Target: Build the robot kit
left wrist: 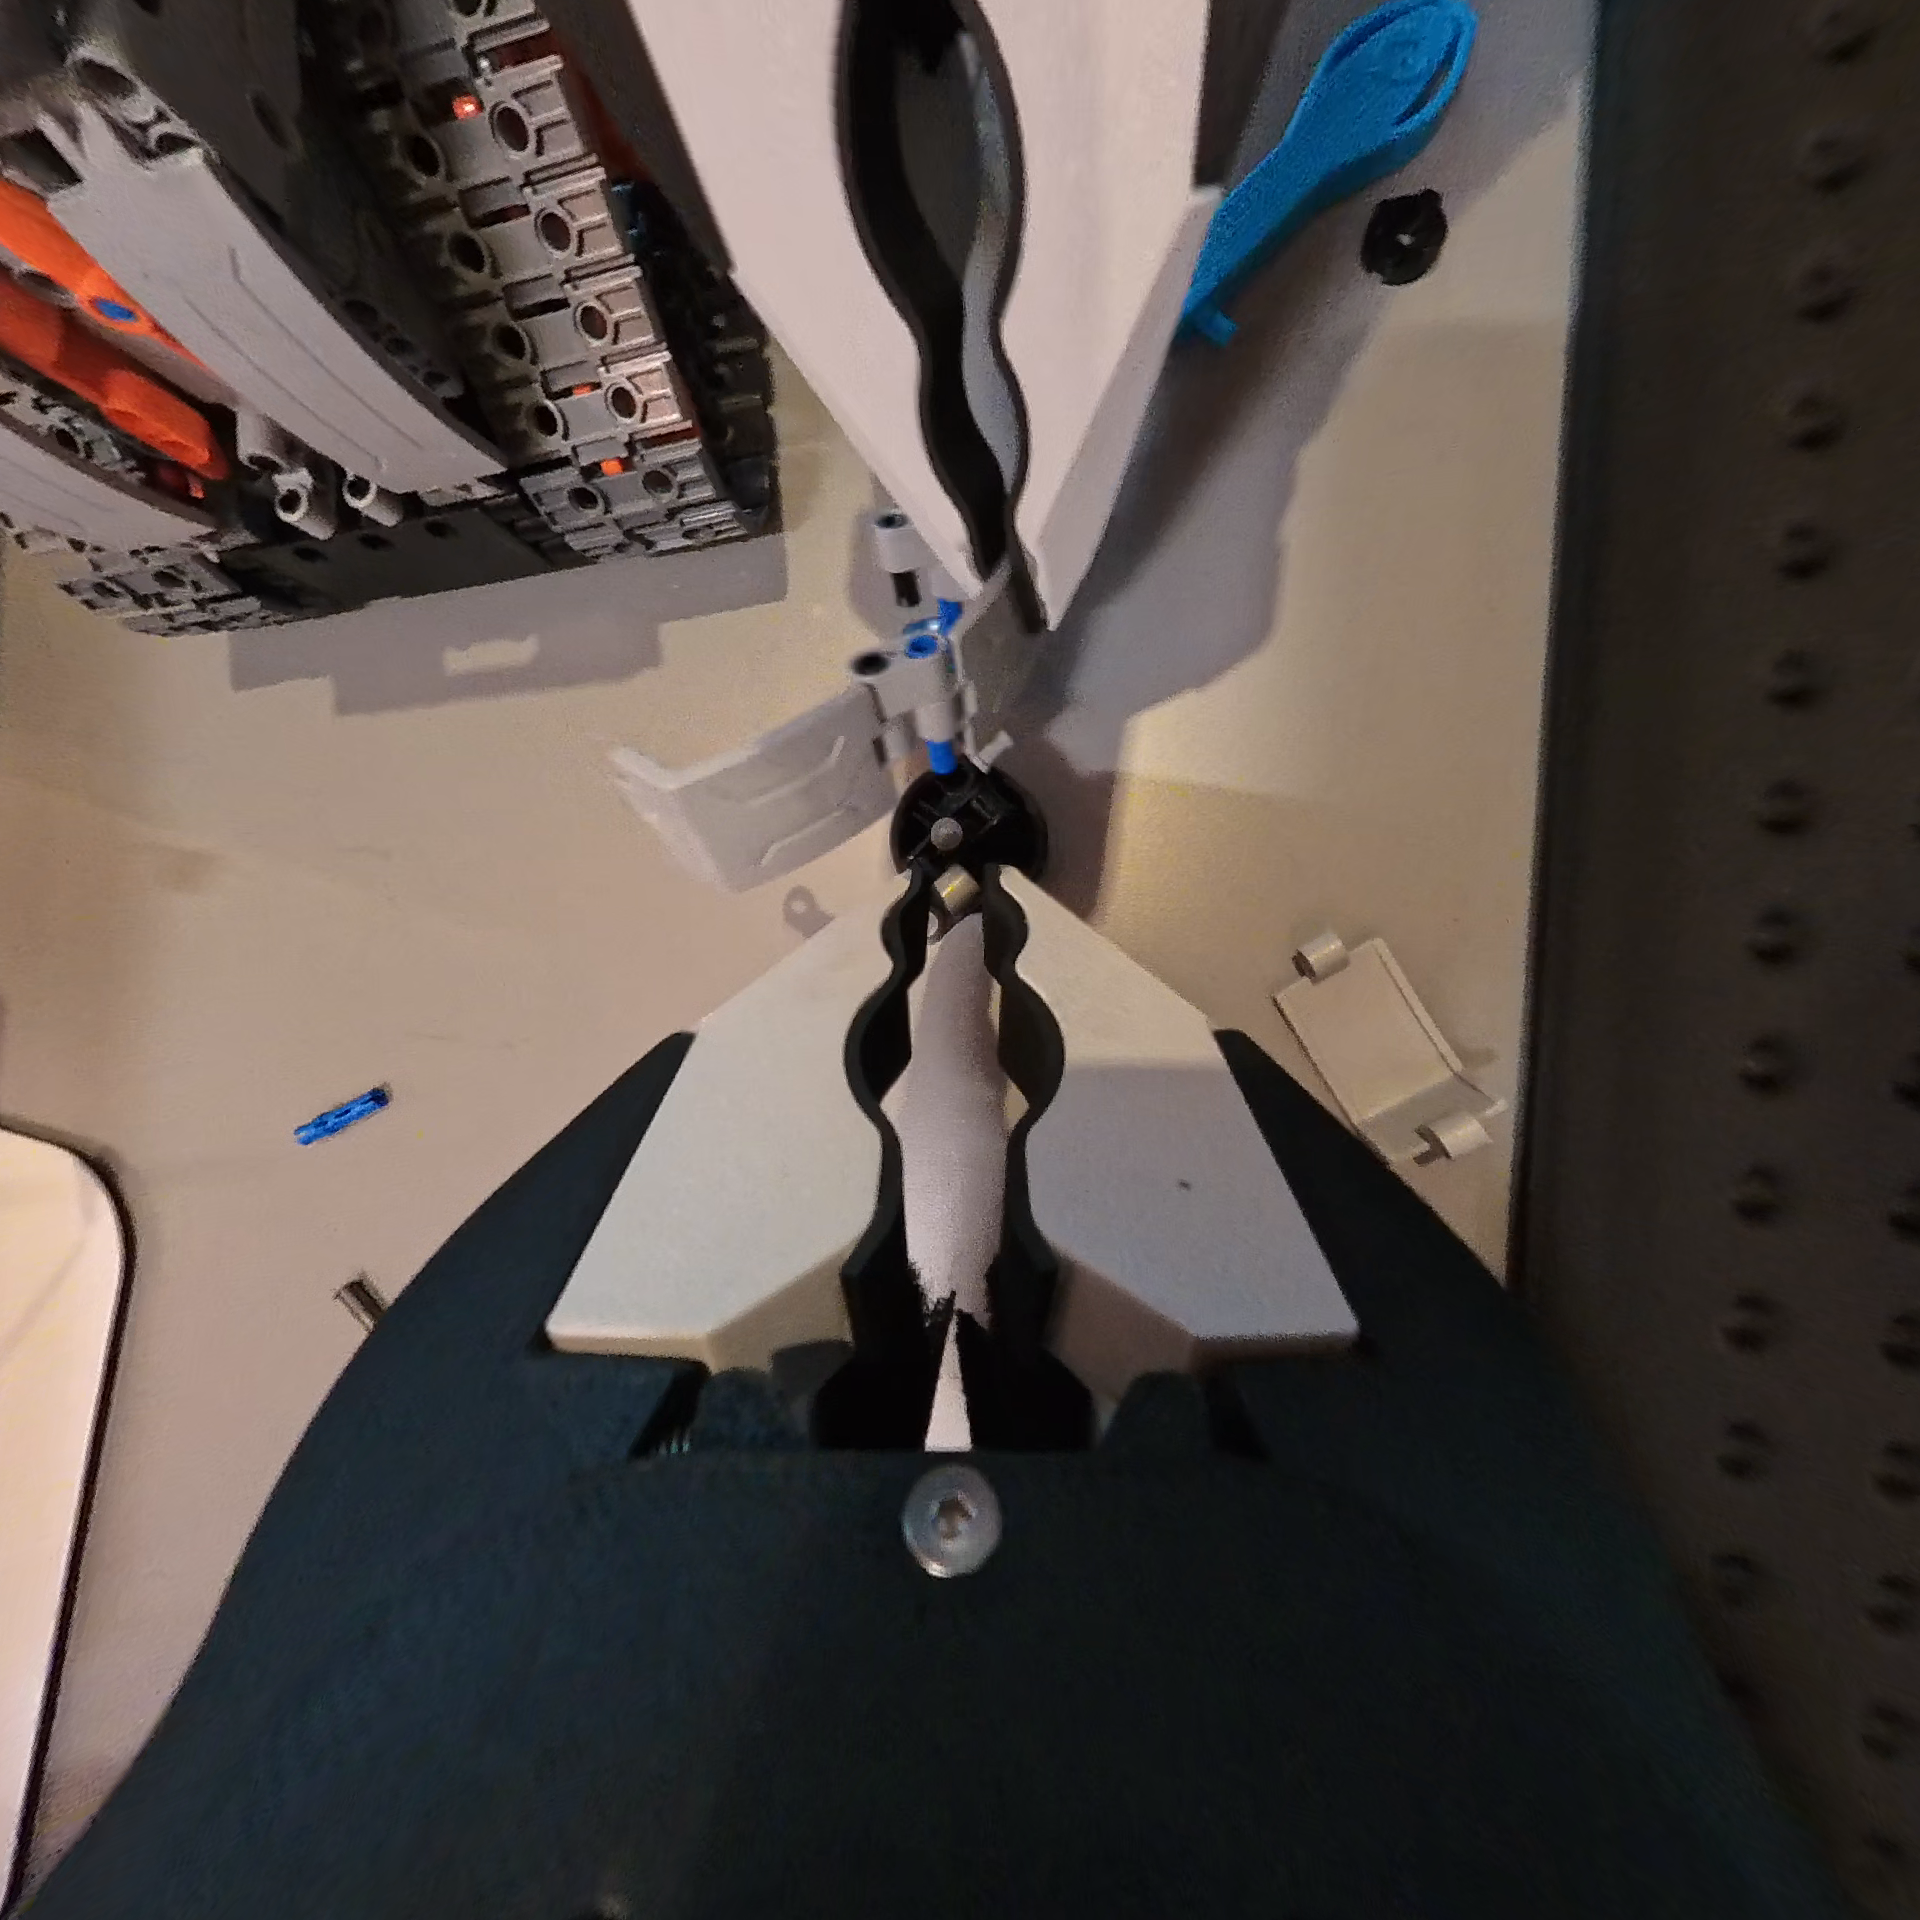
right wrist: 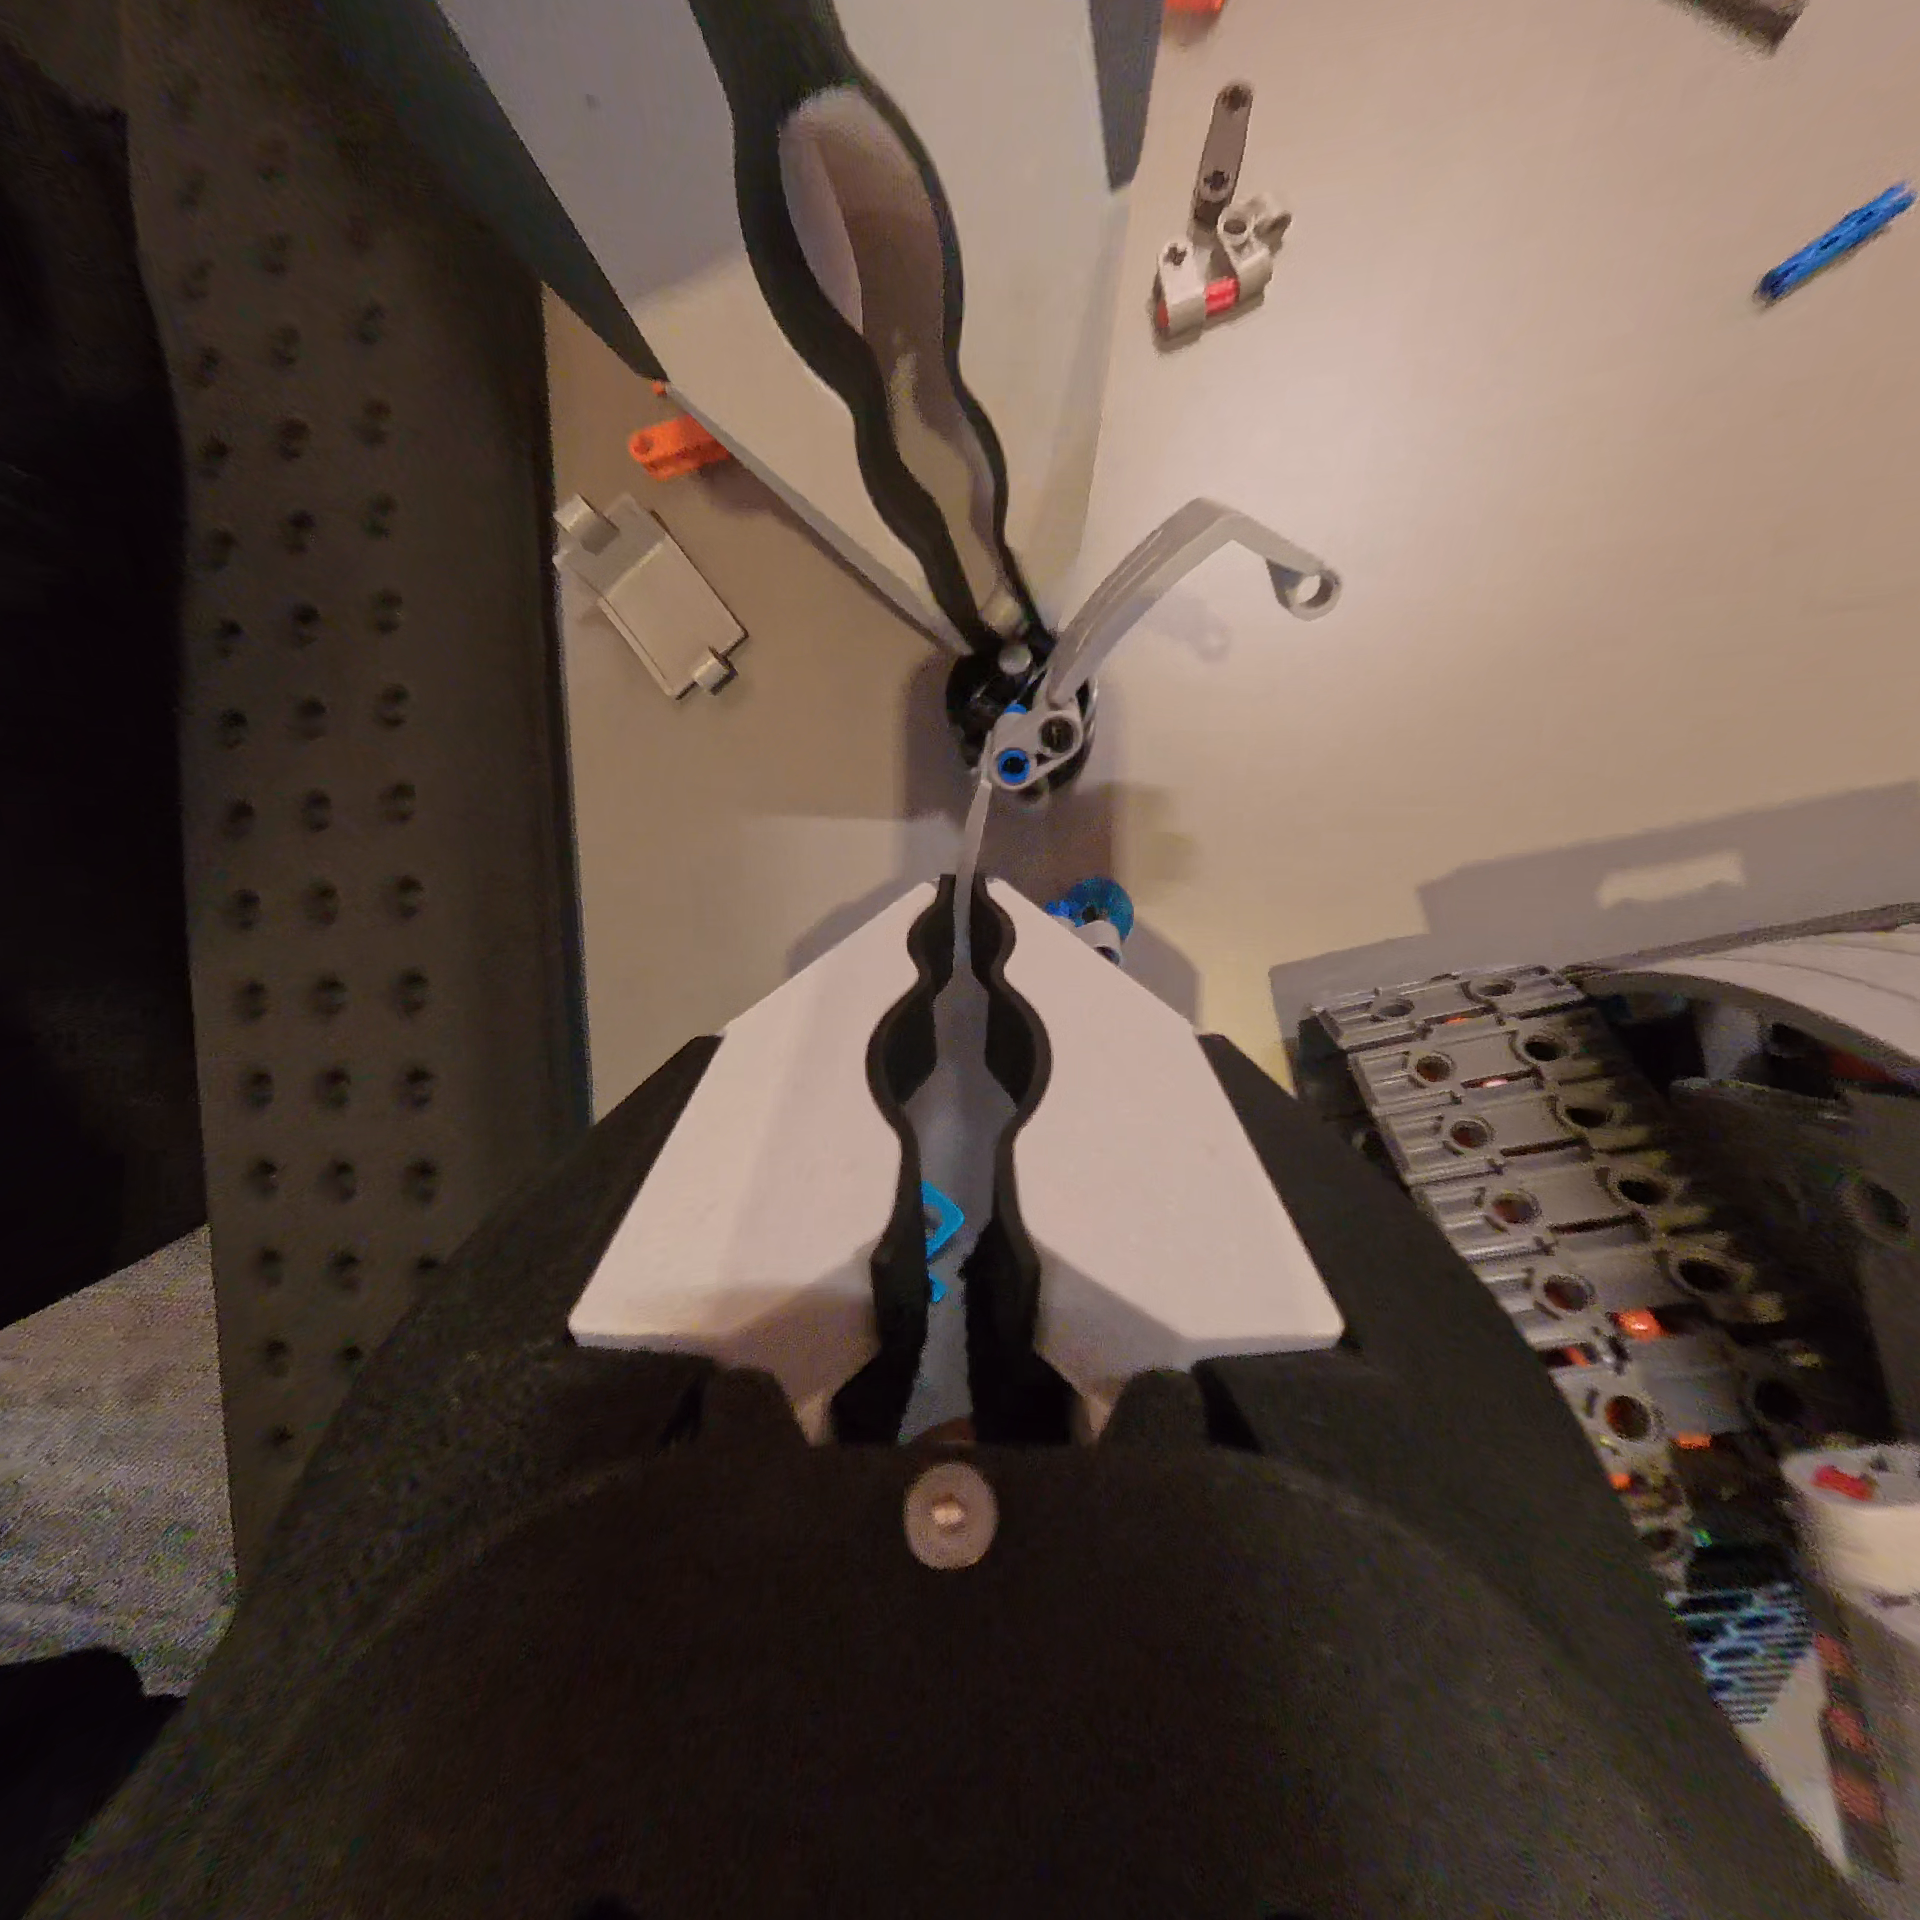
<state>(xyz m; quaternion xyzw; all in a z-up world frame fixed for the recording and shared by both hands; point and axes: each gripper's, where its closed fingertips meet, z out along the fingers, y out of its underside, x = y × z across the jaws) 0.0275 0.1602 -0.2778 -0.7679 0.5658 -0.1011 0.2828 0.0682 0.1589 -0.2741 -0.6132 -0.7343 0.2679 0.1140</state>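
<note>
Surface: beige table (left wrist: 312,935) strewn with plastic building-kit parts, a dark perforated panel (left wrist: 1766,935) along one edge.
Left claw (left wrist: 951,894): pressed together on a small grey pin beside a black round hub (left wrist: 961,826).
Right claw (right wrist: 971,899): pinching a thin grey strip that leads up to a grey panel assembly (right wrist: 1039,738) with blue pins.
Meeting point: both claws converge tip to tip above the table.
Nearby: tracked model (right wrist: 1558,1195); loose grey flap (left wrist: 1371,1039); blue pin (left wrist: 343,1117).
Care: judged, keep both grips steady and aligned; small parts slip easily.
</note>
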